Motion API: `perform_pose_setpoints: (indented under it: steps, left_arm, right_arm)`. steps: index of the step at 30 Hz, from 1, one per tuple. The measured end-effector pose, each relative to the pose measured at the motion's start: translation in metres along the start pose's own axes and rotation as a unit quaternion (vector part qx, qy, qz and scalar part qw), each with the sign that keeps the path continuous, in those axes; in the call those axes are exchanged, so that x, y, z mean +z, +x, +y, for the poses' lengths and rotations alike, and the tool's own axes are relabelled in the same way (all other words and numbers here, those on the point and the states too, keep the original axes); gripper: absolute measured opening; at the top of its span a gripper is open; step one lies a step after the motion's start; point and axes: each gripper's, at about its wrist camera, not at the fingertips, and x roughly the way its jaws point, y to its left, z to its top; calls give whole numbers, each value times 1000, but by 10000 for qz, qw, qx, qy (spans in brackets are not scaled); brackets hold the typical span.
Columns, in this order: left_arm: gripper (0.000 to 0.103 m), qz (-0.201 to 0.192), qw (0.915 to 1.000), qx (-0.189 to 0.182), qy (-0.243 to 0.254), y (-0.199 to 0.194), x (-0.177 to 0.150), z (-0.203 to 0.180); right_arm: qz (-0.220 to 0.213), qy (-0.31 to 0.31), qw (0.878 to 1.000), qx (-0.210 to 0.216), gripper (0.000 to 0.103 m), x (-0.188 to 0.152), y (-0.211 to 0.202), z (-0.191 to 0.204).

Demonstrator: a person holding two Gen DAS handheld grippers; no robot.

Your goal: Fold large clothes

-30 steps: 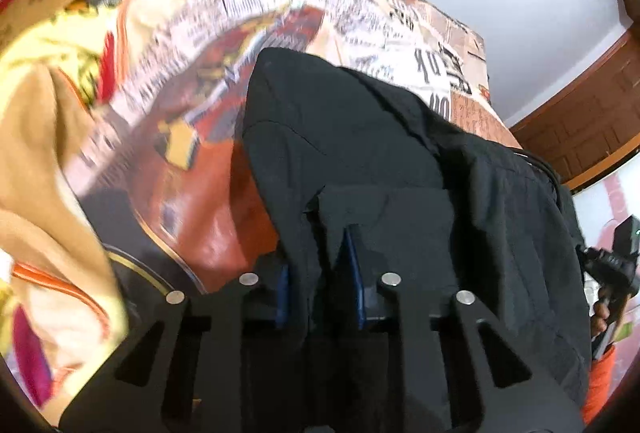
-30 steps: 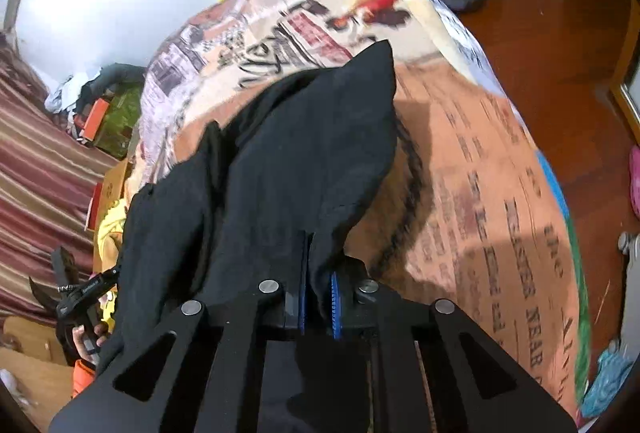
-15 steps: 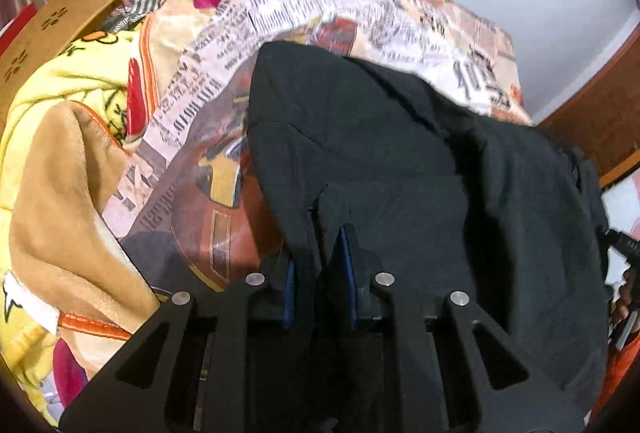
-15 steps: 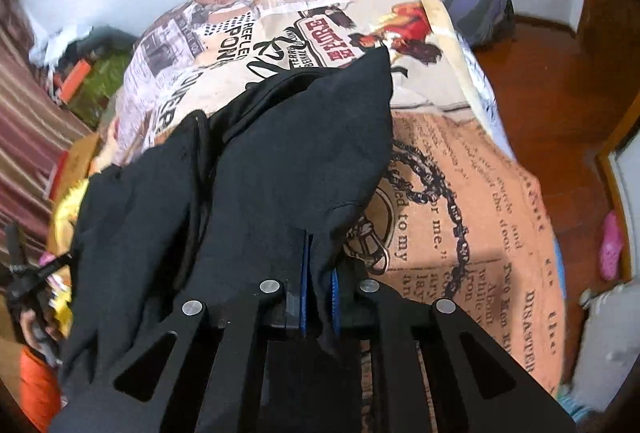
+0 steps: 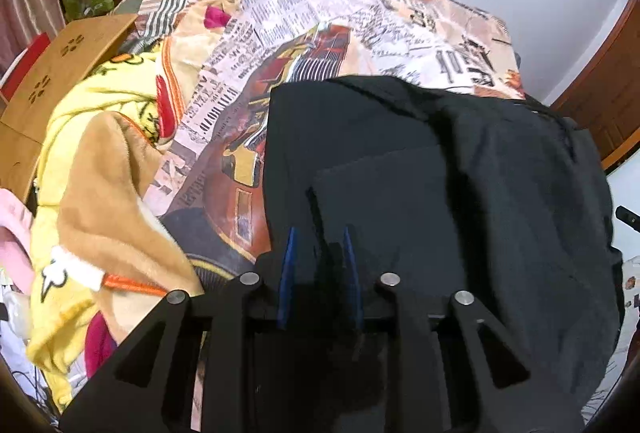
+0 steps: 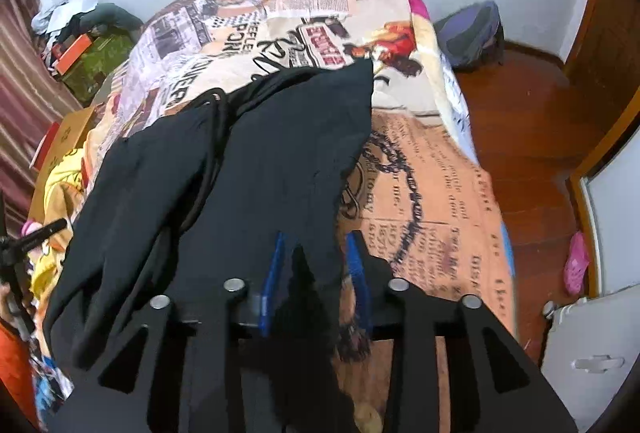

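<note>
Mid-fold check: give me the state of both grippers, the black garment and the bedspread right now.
left gripper: open, black cloth lying loose between its fingers.
right gripper: open, cloth draped between its fingers.
black garment: spread over the bed, rumpled, unclamped.
bedspread: laid out under the garment.

The left gripper (image 5: 318, 253) is matte black, with blue pads (image 5: 287, 269) lining its fingers and four round silver screws behind them. The right gripper (image 6: 316, 273) looks identical, blue pads (image 6: 272, 281) included.

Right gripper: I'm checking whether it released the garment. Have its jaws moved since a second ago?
Yes. The right gripper has opened: its blue pads, earlier pinched on the black garment, now stand apart, with the printed bedspread visible between.
</note>
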Motion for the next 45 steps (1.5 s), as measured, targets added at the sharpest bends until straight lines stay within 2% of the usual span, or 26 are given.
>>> perform_pose_setpoints:
  steps: [4,6,9,15,19,21,27,33,35,36,38,41,45]
  left_arm:
    - [31,-202,9995,150,209,-29,-6,-10]
    - [42,-356,9987,196,294,-46,-11,-14]
    - [49,-542,9981,117,286,-70,-21,-18]
    - [57,-373,9990,-48,248,-85,-47,-14]
    - [58,-12,9998,52,176,-75,-70,1]
    - [58,298,9995,34,-51,-63,-84,16]
    - [58,989,9916,-417,-726,-33,-126,49]
    - [59,1080,9897,-345,-877,-22,-147,67]
    - [59,1073,9880,-478,-998,-20,-151,73]
    - [62,1038,9871,-569,-1076,-19,-153,75]
    - [69,984,9876,-613,-1061,-17,-155,78]
    - [79,1258,9843,-640,-1063,1,-158,80]
    - [80,1272,9815,-752,-1218,9,-156,83]
  right_arm:
    - [-256,-193,9995,-36,45,-9,-24,6]
    - [-365,-243,9990,14,45,-14,-35,8]
    - [-411,-252,9987,136,45,-22,-46,11]
    - [-356,-257,9990,93,46,-45,-51,9]
    - [-149,-206,9997,51,46,-64,-49,5]
    - [5,-186,9998,10,46,-74,-45,3]
    - [375,-52,9992,-98,46,-102,-33,-6]
    - [576,143,9981,-164,46,-122,-28,-14]
    - [596,266,9978,-85,47,-127,-28,-18]
    - [610,351,9975,-73,50,-130,-27,-21]
    - [562,455,9973,-154,67,-134,-26,-25]
    - [522,594,9969,-28,71,-136,-25,-32]
    - [491,627,9968,84,71,-134,-25,-31]
